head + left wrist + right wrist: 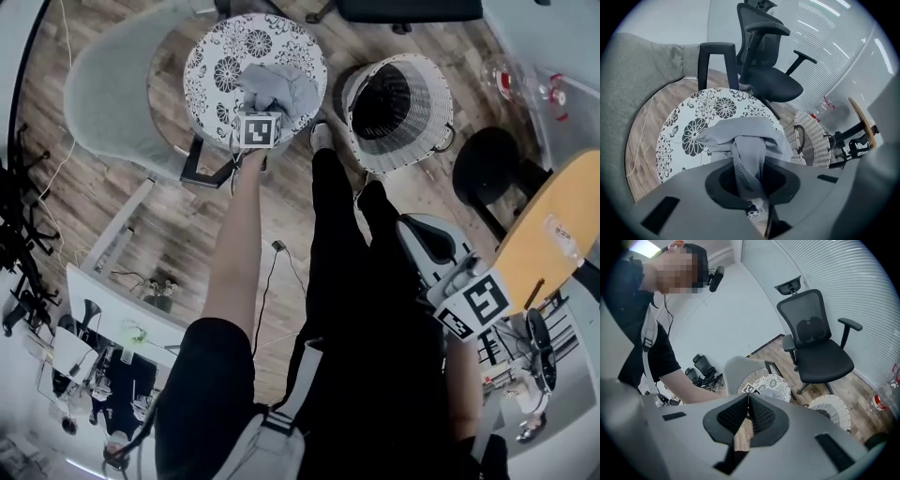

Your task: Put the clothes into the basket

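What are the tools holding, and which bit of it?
The left tool pinches the grey garment by a bunched-up fold of cloth. The right tool is shut, holding nothing.

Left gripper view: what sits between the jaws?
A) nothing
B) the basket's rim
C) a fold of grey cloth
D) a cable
C: the left gripper is closed on a fold of the grey cloth, which lies on the floral stool.

We find the basket (427, 117) open from above; between it and the floral seat (220, 61) (close neighbours) stands our shoe (322, 137).
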The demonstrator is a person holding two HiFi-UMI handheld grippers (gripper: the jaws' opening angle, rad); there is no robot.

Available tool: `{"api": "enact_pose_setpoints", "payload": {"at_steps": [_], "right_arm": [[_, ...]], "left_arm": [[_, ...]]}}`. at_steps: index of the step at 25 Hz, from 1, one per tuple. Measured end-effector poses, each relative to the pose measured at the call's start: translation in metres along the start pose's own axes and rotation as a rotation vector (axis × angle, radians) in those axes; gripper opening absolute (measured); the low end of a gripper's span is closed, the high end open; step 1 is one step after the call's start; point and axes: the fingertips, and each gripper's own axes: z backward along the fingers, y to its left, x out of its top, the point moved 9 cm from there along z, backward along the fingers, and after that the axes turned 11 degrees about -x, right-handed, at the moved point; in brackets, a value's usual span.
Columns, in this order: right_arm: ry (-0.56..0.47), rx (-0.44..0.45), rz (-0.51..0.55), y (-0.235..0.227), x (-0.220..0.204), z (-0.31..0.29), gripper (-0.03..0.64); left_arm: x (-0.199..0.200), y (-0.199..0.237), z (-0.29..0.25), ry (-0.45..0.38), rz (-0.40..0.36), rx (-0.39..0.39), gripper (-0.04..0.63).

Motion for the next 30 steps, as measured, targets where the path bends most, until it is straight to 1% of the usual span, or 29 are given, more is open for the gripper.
{"api": "enact_pose_setpoints", "payload": {"at_steps": [10, 15, 21, 25, 30], "right_arm": [[-0.11, 0.001, 0.04, 0.003, 0.014, 0.026, 0.017], [-0.163, 0.005, 0.055, -0.004, 0.016, 0.044, 0.017], [-0.228, 0.006, 0.079, -0.012, 0.018, 0.064, 0.017], [-0.271, 0.001, 0.082, -0.018, 0.02, 0.077, 0.017], [-0.332, -0.012, 0.075, -0.027, 0.017, 0.09, 0.017]], "left_arm": [[0.01, -0.028, 0.03, -0.041, -0.007, 0.003, 0.067], [0.013, -0.049, 0.053, -0.04, 0.0, 0.019, 0.066], [0.009, -0.07, 0.081, -0.082, 0.031, 0.027, 0.066], [0.009, -0.086, 0.099, -0.102, 0.024, 0.04, 0.066], [0.015, -0.109, 0.121, -0.15, -0.007, 0.029, 0.066]]}}
